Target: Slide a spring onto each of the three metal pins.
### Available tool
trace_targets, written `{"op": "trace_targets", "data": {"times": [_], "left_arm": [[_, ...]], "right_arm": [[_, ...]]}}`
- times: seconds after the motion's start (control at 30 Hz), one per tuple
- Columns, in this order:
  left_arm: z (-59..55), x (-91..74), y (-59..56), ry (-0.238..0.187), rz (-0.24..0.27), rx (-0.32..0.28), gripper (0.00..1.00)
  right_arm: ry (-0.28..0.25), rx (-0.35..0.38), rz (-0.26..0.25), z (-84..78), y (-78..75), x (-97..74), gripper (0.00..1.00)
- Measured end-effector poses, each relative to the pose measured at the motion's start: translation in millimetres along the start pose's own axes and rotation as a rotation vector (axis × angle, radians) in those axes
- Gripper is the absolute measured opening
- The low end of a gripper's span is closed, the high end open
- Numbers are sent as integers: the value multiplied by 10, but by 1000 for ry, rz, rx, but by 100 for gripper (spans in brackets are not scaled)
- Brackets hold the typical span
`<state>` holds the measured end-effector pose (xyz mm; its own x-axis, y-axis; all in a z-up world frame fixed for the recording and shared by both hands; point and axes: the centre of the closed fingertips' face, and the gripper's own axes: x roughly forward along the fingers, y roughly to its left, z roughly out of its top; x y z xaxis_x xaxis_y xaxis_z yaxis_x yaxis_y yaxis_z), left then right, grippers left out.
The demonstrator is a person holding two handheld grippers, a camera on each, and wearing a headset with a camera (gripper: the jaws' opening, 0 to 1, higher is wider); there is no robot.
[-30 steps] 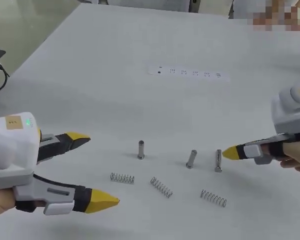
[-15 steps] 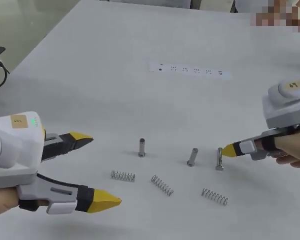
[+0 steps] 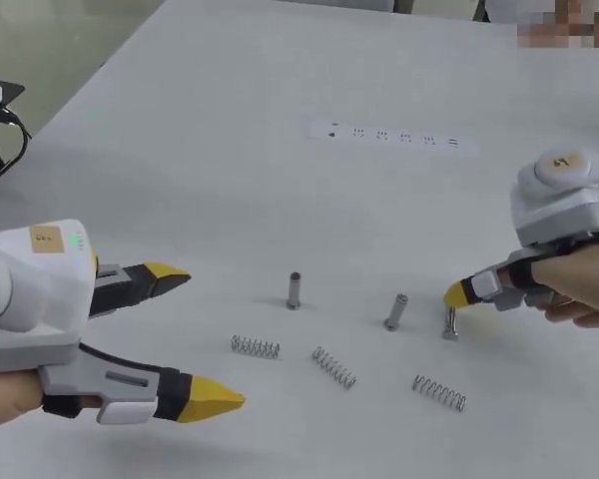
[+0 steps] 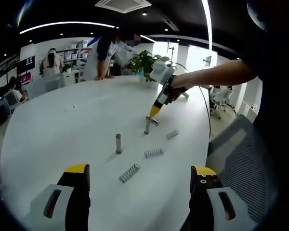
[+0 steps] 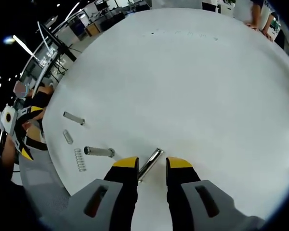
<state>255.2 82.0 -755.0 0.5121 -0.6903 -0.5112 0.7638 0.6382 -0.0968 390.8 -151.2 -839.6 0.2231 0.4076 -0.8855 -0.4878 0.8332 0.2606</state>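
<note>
Nearest us, in the lower left of the head view, the left hand-held gripper [image 3: 208, 336] hangs over the white tabletop [image 3: 230, 180], its yellow-tipped jaws spread wide and empty. Just beyond lie three small coiled steel-wire springs in a loose row: the left spring [image 3: 255, 346], the middle spring [image 3: 333, 367] and the right spring [image 3: 439, 392]. Behind them are three short grey metal pins. The left pin [image 3: 295, 290] is upright, the middle pin [image 3: 396, 311] leans, and the right pin [image 3: 449, 324] sits at centre right. There the right hand-held gripper [image 3: 457, 295] meets the right pin's top. Its own view shows its jaws narrowly parted, the pin in the gap, and we judge it released, not yet pinching. To do this well, we think it should close squarely on one end of the pin, leaving most of the shank bare. The left hand-held gripper should then pinch the right spring lightly across its coils and line up the bore before sliding. A white power strip [image 3: 391, 137] lies far off, upper centre.
</note>
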Motion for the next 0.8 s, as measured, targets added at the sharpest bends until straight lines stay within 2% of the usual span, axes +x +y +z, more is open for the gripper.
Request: {"op": "trace_targets", "data": {"times": [0.33, 0.6, 0.8], "left_arm": [[-31, -30, 19, 3, 9, -6, 82], [-36, -27, 23, 5, 13, -8, 82], [-27, -19, 32, 5, 14, -8, 82]], "right_arm": [[32, 10, -14, -38, -27, 57, 19], [63, -11, -48, -64, -76, 93, 16], [90, -42, -66, -105, -48, 107, 12]]}}
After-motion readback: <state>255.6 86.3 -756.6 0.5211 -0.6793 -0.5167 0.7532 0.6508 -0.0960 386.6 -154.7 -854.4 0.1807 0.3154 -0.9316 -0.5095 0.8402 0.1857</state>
